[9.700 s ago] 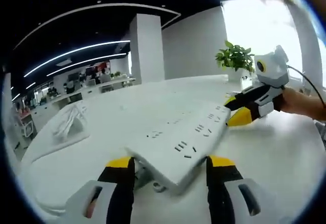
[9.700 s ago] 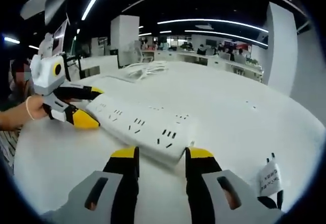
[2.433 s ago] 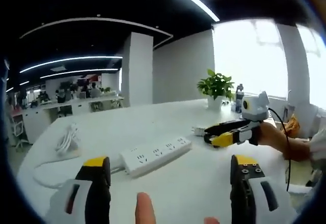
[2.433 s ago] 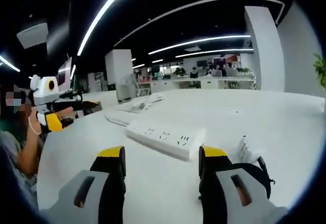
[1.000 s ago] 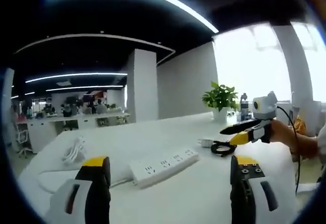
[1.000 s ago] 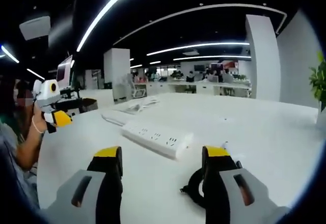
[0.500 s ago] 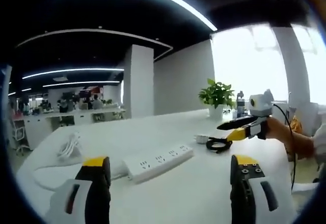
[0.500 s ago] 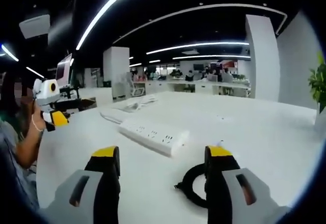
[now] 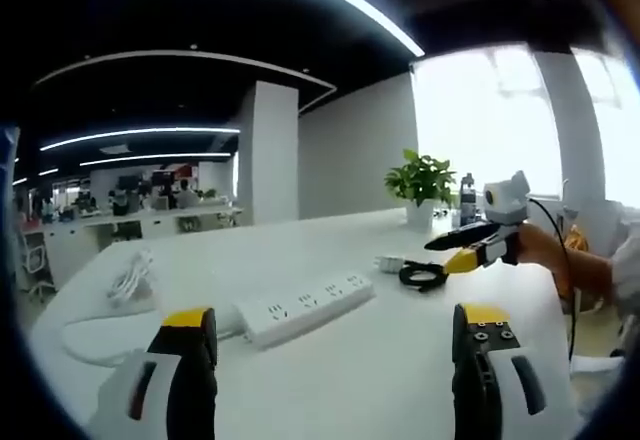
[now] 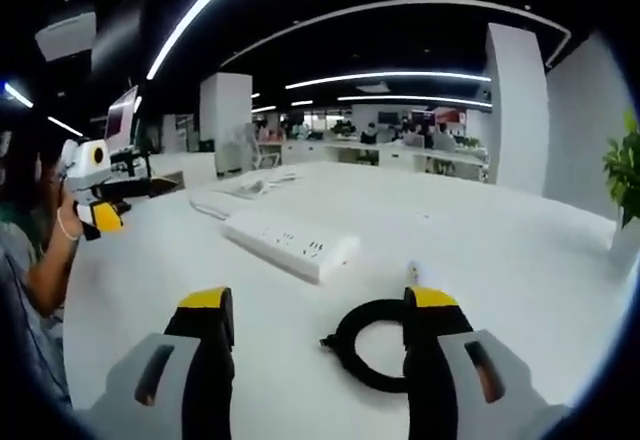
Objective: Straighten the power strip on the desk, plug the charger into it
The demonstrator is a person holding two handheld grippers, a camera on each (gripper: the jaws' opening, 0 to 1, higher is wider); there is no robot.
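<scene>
The power strip (image 9: 305,306) lies flat on the white bench (image 9: 380,370), sockets up, its cord trailing off to a loose white bundle (image 9: 128,278) at the far left in the left gripper view. In the right gripper view the same strip (image 10: 290,237) sits a little beyond the jaws, and it looks squared up already, so the straightening seems done.

The charger (image 9: 393,262), a small white block with a black coiled cable (image 9: 423,277), rests just beyond the strip's right end. The coil (image 10: 375,343) lies on the bench directly ahead of the right hand-held gripper (image 10: 318,314), whose jaws stand wide apart with nothing between them (the coil is near the right jaw, apparently not yet touched). The white block itself is barely visible in that view.

The left hand-held gripper (image 9: 330,330) is also spread open and empty, held back from the strip.

The step in hand appears to be reaching for the charger. Next the right gripper needs to close on the block rather than the cable, then line its prongs up with a socket.
</scene>
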